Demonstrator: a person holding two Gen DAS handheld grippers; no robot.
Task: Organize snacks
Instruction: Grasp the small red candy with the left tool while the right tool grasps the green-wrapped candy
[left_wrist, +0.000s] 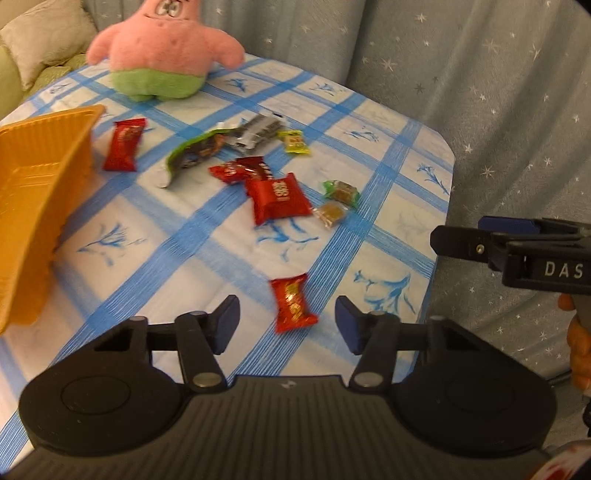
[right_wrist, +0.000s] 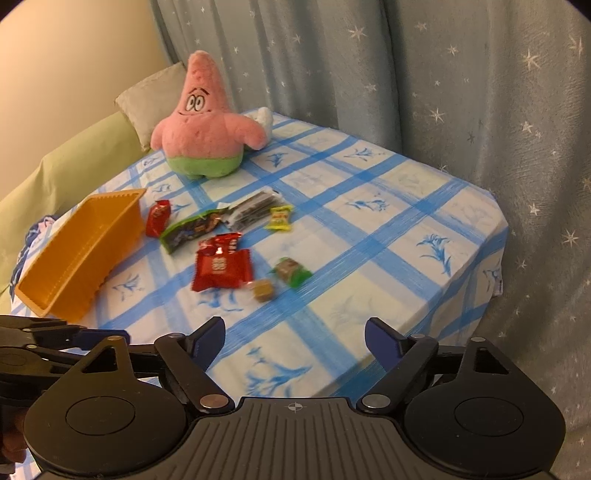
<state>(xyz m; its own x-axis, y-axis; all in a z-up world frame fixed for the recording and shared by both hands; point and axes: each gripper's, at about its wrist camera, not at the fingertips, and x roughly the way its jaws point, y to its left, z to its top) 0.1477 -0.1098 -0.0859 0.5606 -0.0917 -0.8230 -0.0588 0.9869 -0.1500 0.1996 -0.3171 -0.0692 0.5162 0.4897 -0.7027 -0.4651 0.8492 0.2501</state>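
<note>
Orange tray (left_wrist: 40, 184) is seen at the left edge of the tabletop (left_wrist: 207, 258), empty as far as can be seen, tilted in view (lens effect likely). Just right of it: a red wrapper (left_wrist: 123, 146), then a green-edged dark packet (left_wrist: 195, 153) touching a silver-grey packet (left_wrist: 258, 131), and a small yellow candy (left_wrist: 294, 141) beyond. Mid-table: two small red wrappers overlapped by a larger red packet (left_wrist: 279, 197); two clear-wrapped brown sweets (left_wrist: 338, 201) just right of that. Nearest, one lone red snack (left_wrist: 293, 302) lies on the cloth, framed between the pads of the left gripper (left_wrist: 287, 325). Jaws are at a middling width, nothing pinched; pads are not touching the wrapper. Farthest right, the right gripper (right_wrist: 294, 338) is held wider, nothing between its jaws, over bare cloth near the table edge. A pink plush (right_wrist: 201, 136) sits at the back (not part of the job).

Step judged: approach for the first pick, no snack binned yet. Next move, as judged: the left gripper is to be lowered until the pads straddle the lone red snack, closed on it, then carried left to the tray. Thin crinkly wrapper, so slip risk is expected.
</note>
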